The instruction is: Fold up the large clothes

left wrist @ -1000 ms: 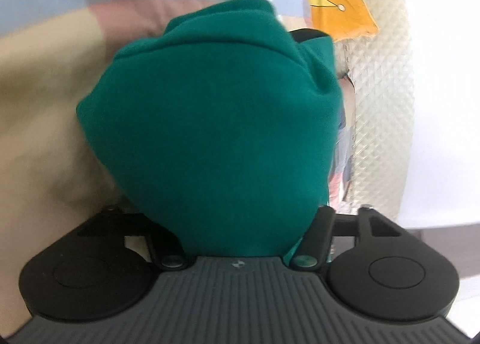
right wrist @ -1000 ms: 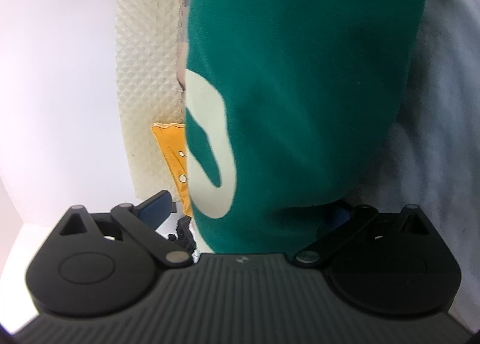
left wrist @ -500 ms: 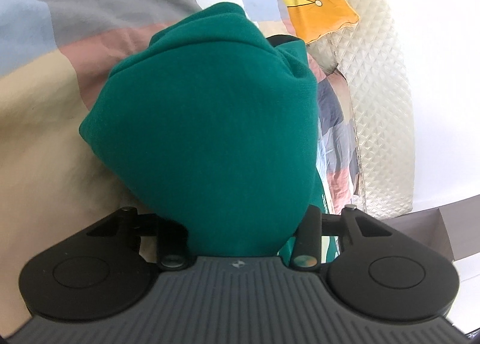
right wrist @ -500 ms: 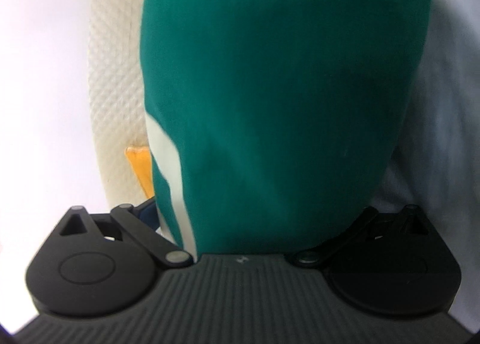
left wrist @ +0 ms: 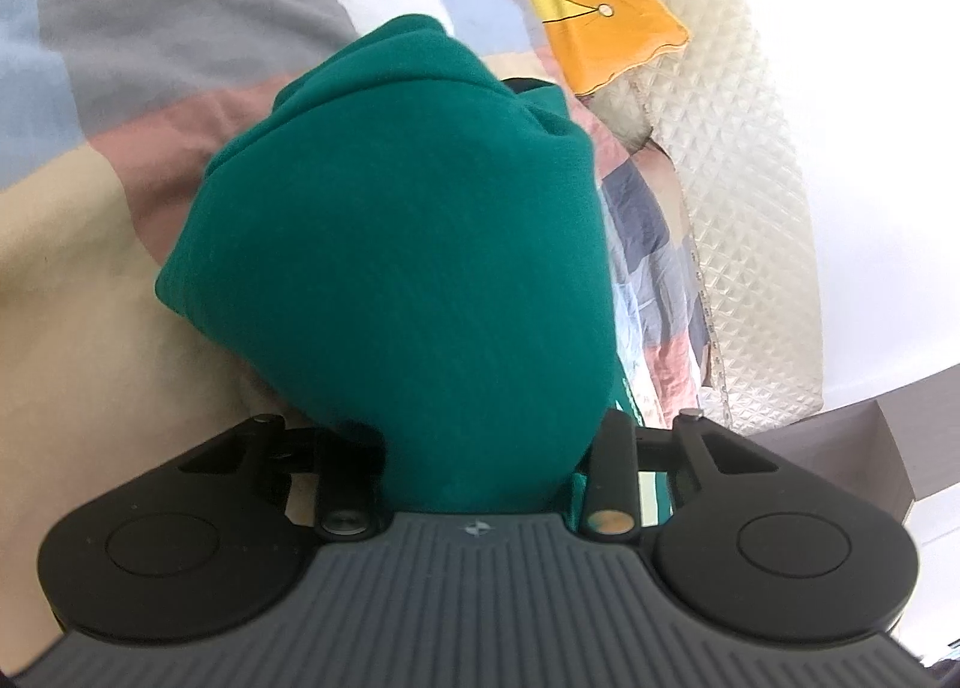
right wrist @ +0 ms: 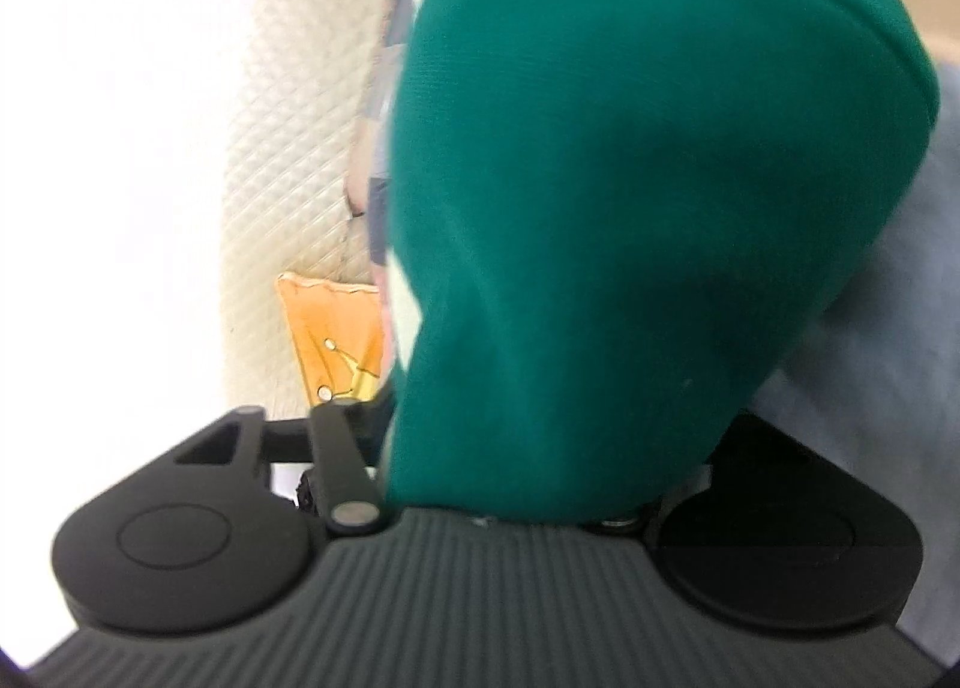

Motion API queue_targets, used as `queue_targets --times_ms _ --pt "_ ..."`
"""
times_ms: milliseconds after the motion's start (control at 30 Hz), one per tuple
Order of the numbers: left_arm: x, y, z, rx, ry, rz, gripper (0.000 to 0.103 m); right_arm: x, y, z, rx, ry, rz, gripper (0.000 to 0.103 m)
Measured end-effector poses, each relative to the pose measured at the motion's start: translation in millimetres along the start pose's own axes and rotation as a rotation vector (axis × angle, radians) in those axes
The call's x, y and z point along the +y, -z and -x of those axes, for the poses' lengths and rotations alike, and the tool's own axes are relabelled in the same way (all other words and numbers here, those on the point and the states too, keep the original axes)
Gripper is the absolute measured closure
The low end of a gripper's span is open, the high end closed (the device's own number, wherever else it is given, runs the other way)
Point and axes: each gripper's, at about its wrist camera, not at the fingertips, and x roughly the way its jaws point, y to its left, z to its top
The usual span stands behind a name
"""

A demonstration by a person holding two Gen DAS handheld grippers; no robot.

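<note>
Green garment [left wrist: 396, 268] bunched over both grippers above a patchwork bedspread [left wrist: 120, 87]. Left gripper [left wrist: 480, 448] and right gripper [right wrist: 528, 448]: fingers hidden under cloth, jaws just been closing with fabric between them; actual grip cannot be told.

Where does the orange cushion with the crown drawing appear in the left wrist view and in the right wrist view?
Left wrist view: the orange cushion is at the top right, above the green garment.
Right wrist view: the orange cushion is at the left of centre, partly hidden behind the green garment.
Shared landmark: the cream quilted headboard, beside the cushion in both.
</note>
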Motion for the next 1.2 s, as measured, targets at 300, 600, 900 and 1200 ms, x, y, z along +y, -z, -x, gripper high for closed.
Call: queue_targets --times_ms 300,600,900,1200 --pt "-11.2 1.6 22.9 -0.047 0.044 -0.08 0.065 14.7 2.5 16.8 0.023 -0.089 0.095 0.057" --pt "-19.6 4.6 53.8 -0.042 0.114 -0.096 0.065 26.0 1.7 46.0 0.035 -0.166 0.145 0.057" --pt "-75.7 6.7 80.7 -0.021 0.232 -0.145 0.065 73.2 -23.4 52.0 0.032 -0.278 0.186 0.057" --pt "-176.6 6.4 39.5 0.039 0.293 -0.241 0.064 113.6 -85.6 51.7 -0.026 -0.329 0.218 0.057"
